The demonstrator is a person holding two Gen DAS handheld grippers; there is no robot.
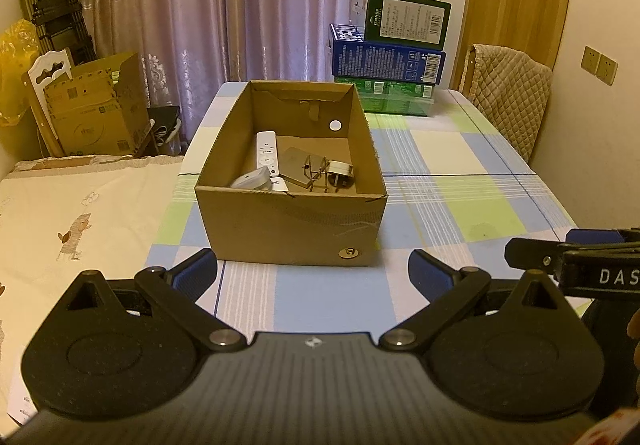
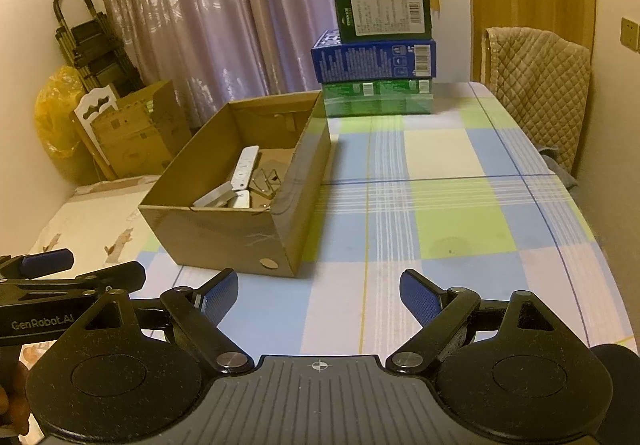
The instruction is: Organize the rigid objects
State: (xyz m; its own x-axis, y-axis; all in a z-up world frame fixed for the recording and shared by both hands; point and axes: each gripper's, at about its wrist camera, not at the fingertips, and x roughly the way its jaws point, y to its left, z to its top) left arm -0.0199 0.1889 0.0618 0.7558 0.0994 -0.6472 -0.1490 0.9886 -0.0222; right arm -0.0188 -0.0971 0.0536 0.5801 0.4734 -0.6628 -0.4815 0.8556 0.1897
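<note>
Cardboard box on table holds white remote | light, stiff, slick; grip across its narrow sides | left hand-held gripper and right hand-held gripper both spread, empty

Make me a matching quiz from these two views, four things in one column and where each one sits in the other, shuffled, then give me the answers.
Things:
1. white remote
2. dark green box
3. quilted cover
4. left gripper

Places or states:
A. draped over the chair at the table's right side
B. open, holding nothing, near the table's front edge
C. inside the cardboard box
D. on top of the blue box

Pairs: 1-C, 2-D, 3-A, 4-B
</note>
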